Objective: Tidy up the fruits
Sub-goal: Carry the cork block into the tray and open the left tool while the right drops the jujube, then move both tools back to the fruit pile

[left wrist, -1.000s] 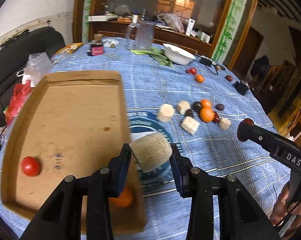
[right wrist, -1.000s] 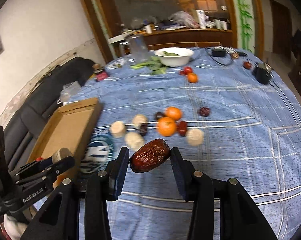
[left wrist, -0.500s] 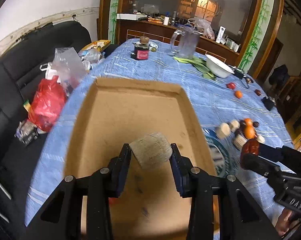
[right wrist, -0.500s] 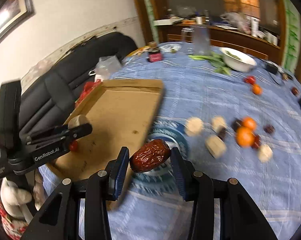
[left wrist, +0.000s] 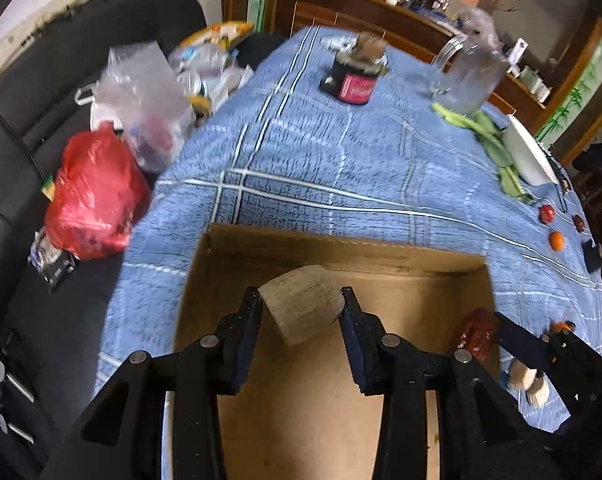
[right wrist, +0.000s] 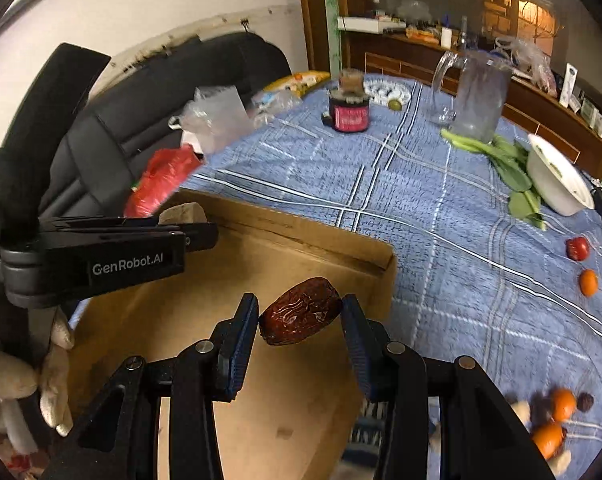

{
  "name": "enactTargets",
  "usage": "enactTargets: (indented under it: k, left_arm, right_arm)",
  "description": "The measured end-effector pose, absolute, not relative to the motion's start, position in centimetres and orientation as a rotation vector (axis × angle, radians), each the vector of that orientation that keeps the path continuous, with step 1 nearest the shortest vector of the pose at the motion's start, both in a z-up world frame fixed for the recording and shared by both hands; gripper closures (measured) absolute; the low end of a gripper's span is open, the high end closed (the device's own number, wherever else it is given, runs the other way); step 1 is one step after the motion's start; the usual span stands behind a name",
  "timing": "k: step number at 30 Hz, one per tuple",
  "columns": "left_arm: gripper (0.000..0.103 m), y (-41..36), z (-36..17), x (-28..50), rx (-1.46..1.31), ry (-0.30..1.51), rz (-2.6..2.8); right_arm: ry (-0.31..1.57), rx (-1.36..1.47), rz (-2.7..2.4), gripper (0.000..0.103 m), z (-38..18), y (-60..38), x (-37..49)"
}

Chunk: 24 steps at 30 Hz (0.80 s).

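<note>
My left gripper [left wrist: 301, 304] is shut on a pale tan chunk [left wrist: 303, 309] and hangs over the far part of the shallow cardboard tray [left wrist: 341, 246]. In the right wrist view that same gripper [right wrist: 197, 228] comes in from the left, held by a gloved hand [right wrist: 57, 360], with the chunk [right wrist: 181, 213] at its tip. My right gripper [right wrist: 300, 316] is shut on a wrinkled red-brown date [right wrist: 300, 317] above the cardboard tray [right wrist: 301, 236], near its right wall. The left wrist view shows the date [left wrist: 477, 334] at its right.
Loose oranges [right wrist: 563, 404], dark dates and pale chunks lie on the blue checked cloth [right wrist: 421, 220] at the lower right. A tomato [right wrist: 577, 248], a small orange [right wrist: 588, 282], a white bowl [right wrist: 557, 180], greens, a glass pitcher [right wrist: 477, 100] and a jar [right wrist: 349, 114] stand farther back. Bags sit on the black sofa at left.
Both grippers have swept leftward from over the cloth to over the tray, each still gripping its piece. The fruit cluster has slid to the right edge of both views.
</note>
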<state>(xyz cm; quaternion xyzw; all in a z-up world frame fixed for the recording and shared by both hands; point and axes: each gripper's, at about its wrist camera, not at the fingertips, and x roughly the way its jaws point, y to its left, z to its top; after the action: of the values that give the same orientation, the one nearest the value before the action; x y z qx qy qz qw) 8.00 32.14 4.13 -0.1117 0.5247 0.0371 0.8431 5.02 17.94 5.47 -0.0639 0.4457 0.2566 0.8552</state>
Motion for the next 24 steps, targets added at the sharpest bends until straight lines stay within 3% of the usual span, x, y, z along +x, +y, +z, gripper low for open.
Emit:
enactTargets:
  k: [8,12,17,24]
  left_arm:
    - [0.064,32.1,3.1,9.3,-0.204,1.116,0.116]
    - [0.053,31.9,3.0,9.3,-0.187,1.112,0.117]
    - [0.049,32.5,4.1,8.6,-0.228,1.095,0.116]
    - [0.041,33.8,7.9,5.2,-0.287,1.031,0.132]
  right_arm:
    - [0.995,-0.176,0.520,0.056,2.8,19.3,7.4]
    - [0.999,-0.185,0.507,0.056,2.8,19.1,7.6]
    - [0.986,-0.171,0.511,0.041,3.6,18.8,7.5]
    - [0.896,-0.109,0.499,0.039,7.9,15.4,5.3]
